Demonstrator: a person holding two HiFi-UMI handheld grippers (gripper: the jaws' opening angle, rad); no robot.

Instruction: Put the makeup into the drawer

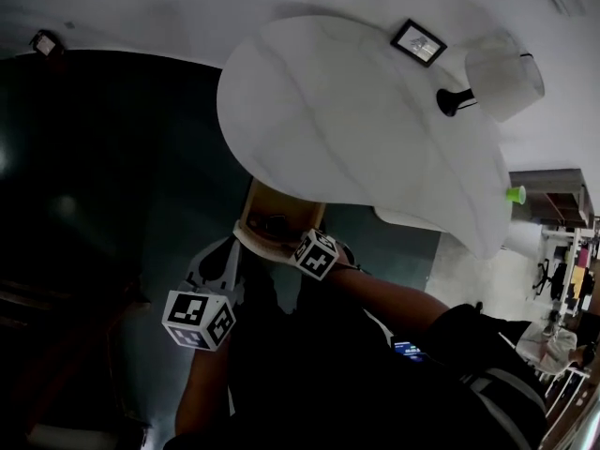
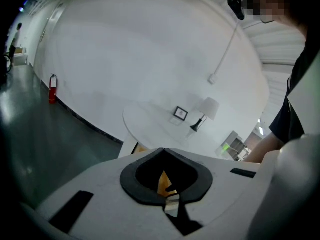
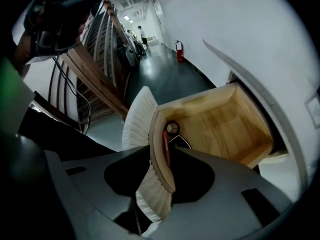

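Observation:
An open wooden drawer [image 1: 272, 216] juts out under the white table [image 1: 356, 111]. In the right gripper view the drawer [image 3: 225, 124] has a ribbed white front [image 3: 137, 119]. Makeup lies against that front inside: a round dark pot [image 3: 172, 128], a red stick [image 3: 165, 148] and a black compact [image 3: 181, 141]. My right gripper [image 3: 159, 153] points steeply down and stands open. Its jaws straddle the drawer's front wall. My left gripper [image 2: 162, 150] hangs back from the drawer, tips together, holding nothing. In the head view its marker cube [image 1: 199, 319] sits lower left.
On the table stand a lamp [image 1: 497, 73], a small picture frame [image 1: 419, 42] and a green cup [image 1: 516, 194] near its right edge. Dark floor [image 1: 112, 186] spreads to the left. A wooden stair rail [image 3: 95, 69] runs behind the drawer in the right gripper view.

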